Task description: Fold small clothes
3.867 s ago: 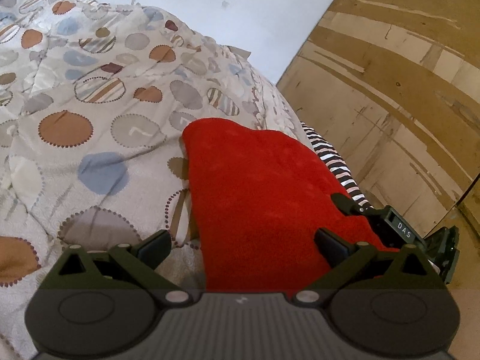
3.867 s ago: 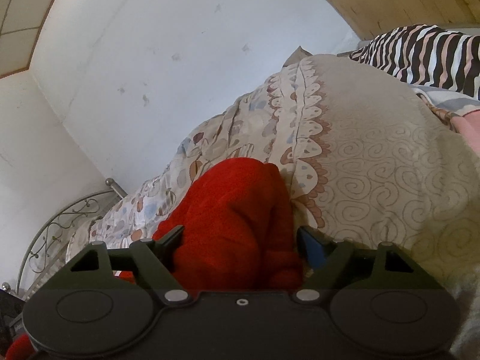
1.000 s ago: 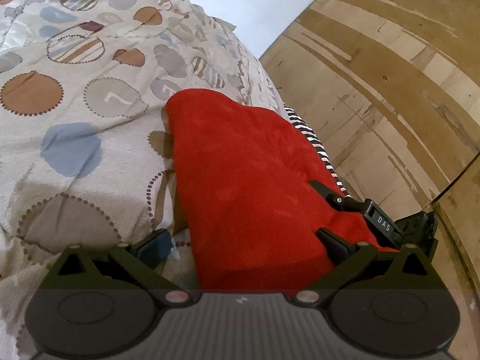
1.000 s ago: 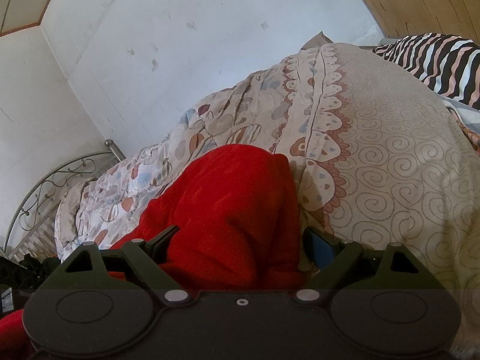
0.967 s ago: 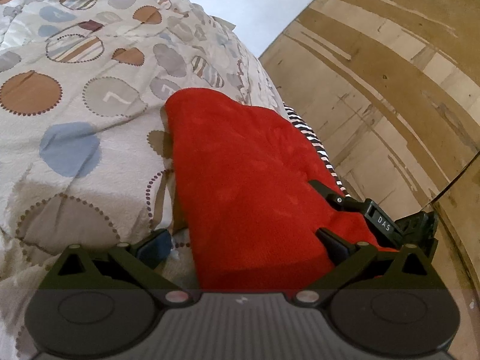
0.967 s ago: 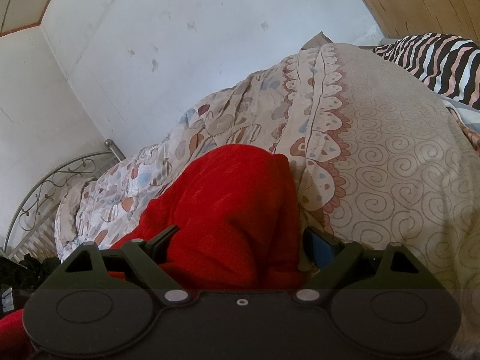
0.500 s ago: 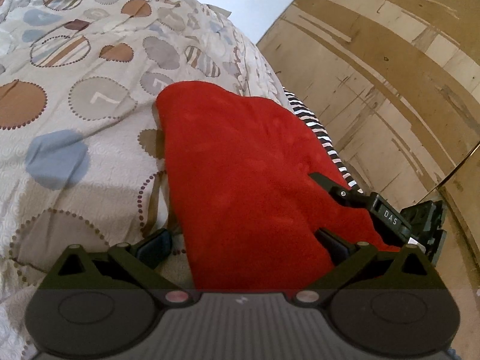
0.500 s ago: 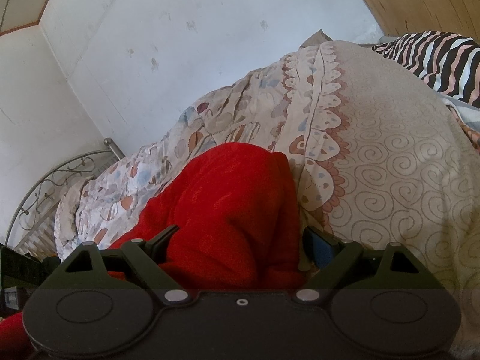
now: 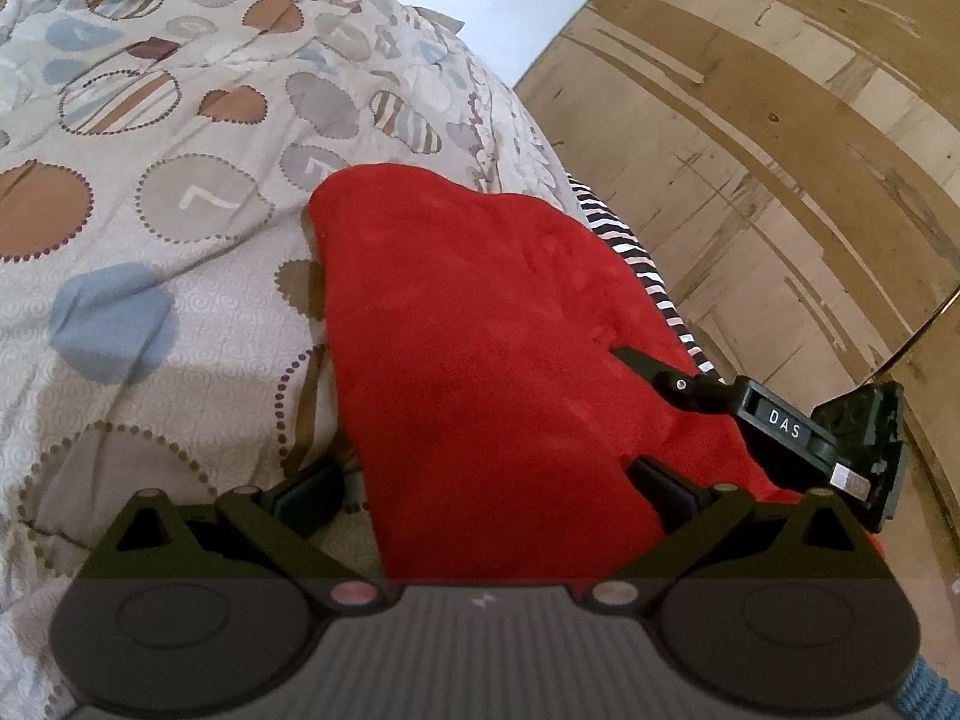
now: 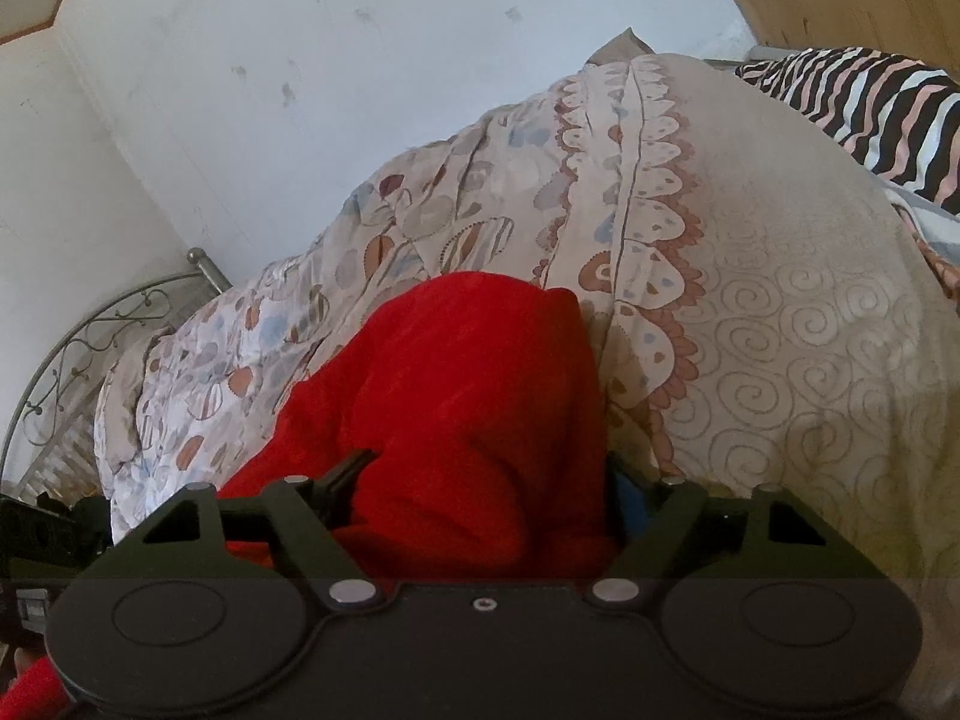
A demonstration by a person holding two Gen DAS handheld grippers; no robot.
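Observation:
A red fleece garment (image 9: 480, 348) lies on the patterned bedspread (image 9: 150, 210), stretching away from me. My left gripper (image 9: 486, 486) is open, its jaws set wide on either side of the garment's near edge. The right gripper's body shows at the right in the left wrist view (image 9: 780, 426), one finger lying on the red cloth. In the right wrist view the garment (image 10: 474, 408) bulges up between the jaws of my right gripper (image 10: 486, 480), which are also wide apart. The fingertips are partly hidden by the cloth.
A zebra-striped cloth (image 10: 870, 114) lies at the bed's far side, also seen past the garment in the left wrist view (image 9: 648, 282). A wooden panel wall (image 9: 780, 150) stands to the right. A metal bed frame (image 10: 90, 336) and white wall (image 10: 300, 60) are behind.
The left wrist view has drifted a little, so the garment sits slightly left and lower. Both grippers stay open at the garment's edges; the cloth's shape is unchanged.

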